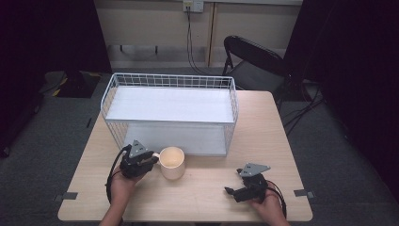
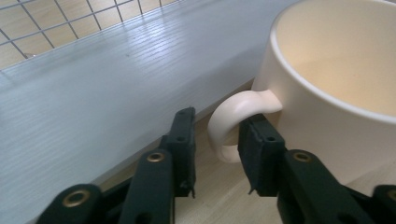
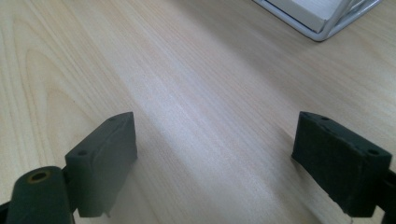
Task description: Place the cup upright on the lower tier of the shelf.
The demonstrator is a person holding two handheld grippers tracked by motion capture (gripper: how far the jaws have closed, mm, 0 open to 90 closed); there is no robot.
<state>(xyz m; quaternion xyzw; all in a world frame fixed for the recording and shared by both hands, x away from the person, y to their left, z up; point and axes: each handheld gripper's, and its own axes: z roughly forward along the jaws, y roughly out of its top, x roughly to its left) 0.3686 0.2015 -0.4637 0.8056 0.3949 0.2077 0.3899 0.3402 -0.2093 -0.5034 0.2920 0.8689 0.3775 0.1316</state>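
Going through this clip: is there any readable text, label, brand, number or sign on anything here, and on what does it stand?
None can be read.
Mug: plain cream, no print on the sides in view.
Wire rack: plain white shelves, no label.
Left gripper and right gripper: black, no markings visible.
Wall socket: too small to tell whether it carries any marking.
Folding chair and table: unmarked.

My left gripper (image 2: 215, 140) sits low with its jaws partly apart; my right gripper (image 3: 215, 158) rests lower right, jaws spread wide, both hands wrapped behind them.
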